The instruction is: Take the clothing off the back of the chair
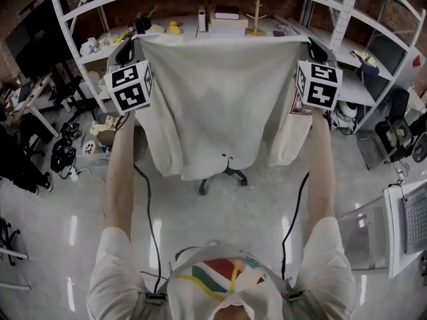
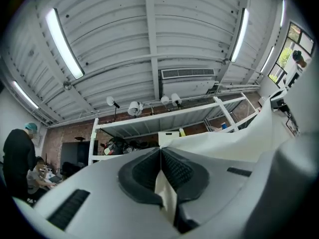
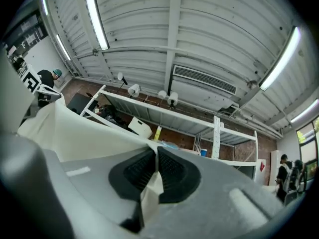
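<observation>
A cream garment [image 1: 220, 99] hangs spread out in front of me, stretched between both grippers, its sleeves dangling at either side. My left gripper [image 1: 137, 42] is shut on its upper left corner; in the left gripper view, cloth [image 2: 167, 193] is pinched between the dark pads of that gripper [image 2: 160, 168]. My right gripper [image 1: 308, 43] is shut on the upper right corner, with cloth [image 3: 149, 195] caught between its pads [image 3: 155, 171]. Below the hem only the chair's wheeled base [image 1: 227, 175] shows; the rest of the chair is hidden behind the garment.
White shelving [image 1: 200, 25] full of small items runs behind the garment. A desk with a keyboard [image 1: 407, 225] stands at the right. Boxes and dark gear [image 1: 67, 152] lie on the floor at the left. A person [image 2: 20, 158] stands in the distance.
</observation>
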### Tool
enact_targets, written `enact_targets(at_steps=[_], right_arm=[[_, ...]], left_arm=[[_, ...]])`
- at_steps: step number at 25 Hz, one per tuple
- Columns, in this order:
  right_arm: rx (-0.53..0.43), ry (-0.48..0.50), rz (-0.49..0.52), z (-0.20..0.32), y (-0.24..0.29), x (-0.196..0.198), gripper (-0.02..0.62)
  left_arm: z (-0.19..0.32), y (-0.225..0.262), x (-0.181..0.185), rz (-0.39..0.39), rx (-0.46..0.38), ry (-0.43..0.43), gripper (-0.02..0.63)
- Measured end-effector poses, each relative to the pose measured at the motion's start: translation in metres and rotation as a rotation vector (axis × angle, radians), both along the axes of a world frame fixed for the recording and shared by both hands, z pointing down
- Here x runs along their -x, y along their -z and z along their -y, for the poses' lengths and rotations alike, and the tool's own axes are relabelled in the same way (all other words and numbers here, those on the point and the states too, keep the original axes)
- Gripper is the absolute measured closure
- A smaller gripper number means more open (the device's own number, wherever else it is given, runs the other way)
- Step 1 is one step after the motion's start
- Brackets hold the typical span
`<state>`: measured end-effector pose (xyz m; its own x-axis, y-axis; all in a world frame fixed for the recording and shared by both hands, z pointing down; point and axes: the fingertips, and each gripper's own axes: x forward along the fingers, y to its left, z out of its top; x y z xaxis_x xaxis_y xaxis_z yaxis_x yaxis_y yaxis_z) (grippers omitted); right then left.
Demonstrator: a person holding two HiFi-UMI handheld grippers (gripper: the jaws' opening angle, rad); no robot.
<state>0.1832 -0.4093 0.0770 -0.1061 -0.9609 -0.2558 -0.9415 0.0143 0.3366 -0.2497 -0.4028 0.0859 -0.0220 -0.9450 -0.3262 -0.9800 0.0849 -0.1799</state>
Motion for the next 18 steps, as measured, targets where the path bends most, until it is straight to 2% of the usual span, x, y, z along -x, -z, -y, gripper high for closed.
enact_targets(at_steps=[8,12,18], right_arm=[[-0.157,0.043,0.036,-0.037,0.074,0.003,0.588],[-0.236,0.072,0.024,-0.06,0.111,0.016,0.588],[-0.331,0.116,0.007,-0.092,0.155,0.034,0.588]], left_arm=[[-0.035,0.083,-0.025,-0.044,-0.147,-0.034,0.594],[-0.059,0.125,-0.036,-0.029,-0.229,-0.048,0.594],[-0.078,0.161,-0.046,-0.027,-0.268,-0.051,0.594]])
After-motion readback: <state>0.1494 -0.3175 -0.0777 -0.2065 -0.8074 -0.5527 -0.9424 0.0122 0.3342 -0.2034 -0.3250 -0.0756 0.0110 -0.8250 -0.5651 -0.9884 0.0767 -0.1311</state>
